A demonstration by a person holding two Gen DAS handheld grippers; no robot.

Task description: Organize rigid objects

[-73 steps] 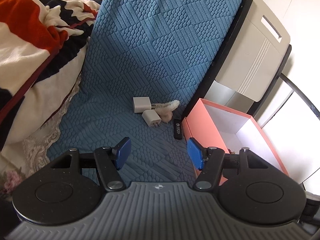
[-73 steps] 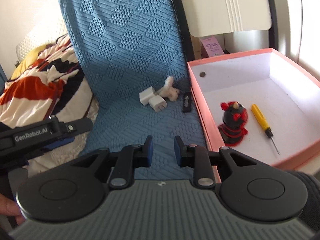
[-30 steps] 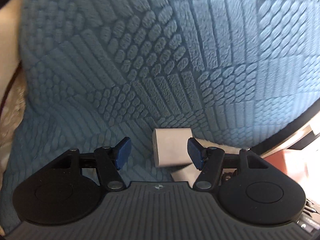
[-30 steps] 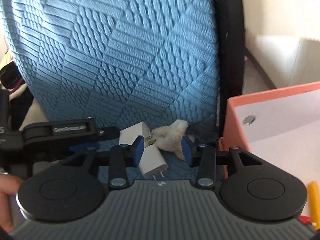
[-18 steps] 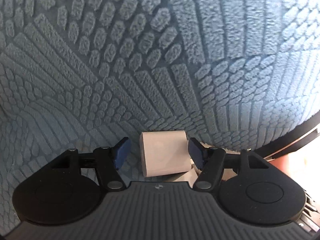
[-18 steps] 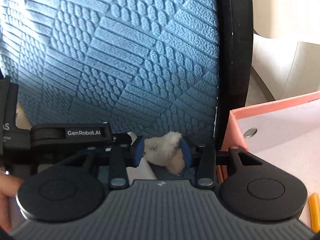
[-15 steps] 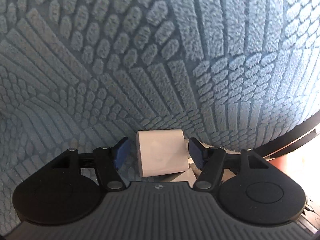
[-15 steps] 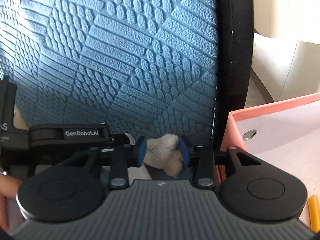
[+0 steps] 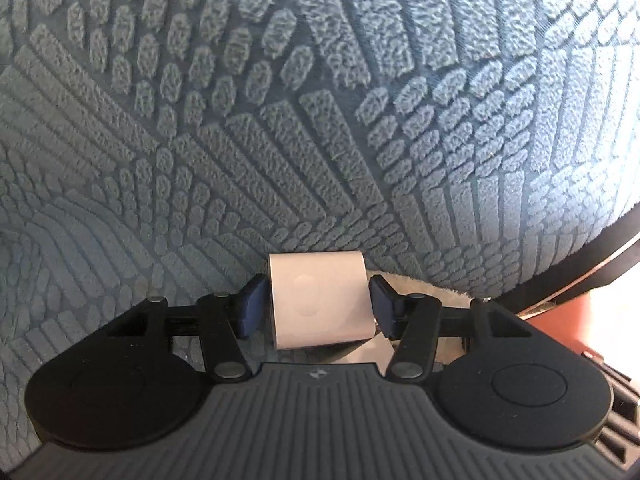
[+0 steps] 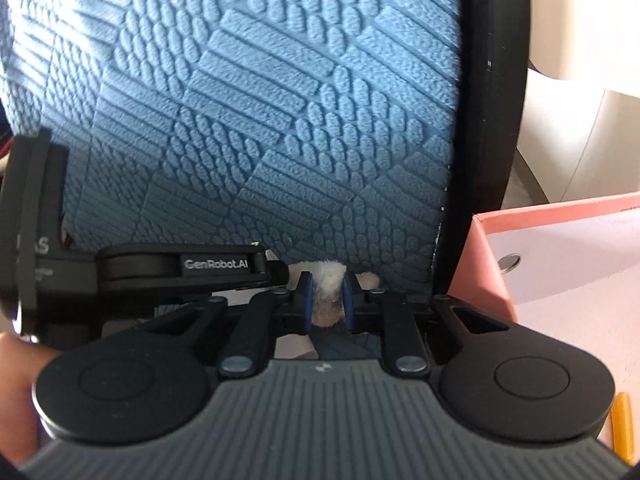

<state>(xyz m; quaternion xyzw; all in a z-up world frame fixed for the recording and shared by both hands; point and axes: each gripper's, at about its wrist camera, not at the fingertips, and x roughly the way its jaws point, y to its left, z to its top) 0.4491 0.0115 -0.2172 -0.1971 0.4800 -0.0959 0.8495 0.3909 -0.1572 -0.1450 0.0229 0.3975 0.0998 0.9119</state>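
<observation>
Charger block [image 9: 318, 304], white and rigid, sits between the fingers of my left claw [image 9: 316, 306] on the blue textured mat [image 9: 320, 120]. Compared with half a second ago, the left fingers have narrowed around it; a slim gap shows at each side, so I judge the claw spread and not yet gripping. My right claw [image 10: 326, 300] has changed more: its pads, previously apart around the fluffy white piece [image 10: 327, 280], are now pressed onto it, pinching it just beside the charger block. The pink box [image 10: 492, 264] stands to the right of the charger block, beyond the mat's black edge. I judge the right pick secured and ready to lift; the left needs final closure before transfer to the box.
</observation>
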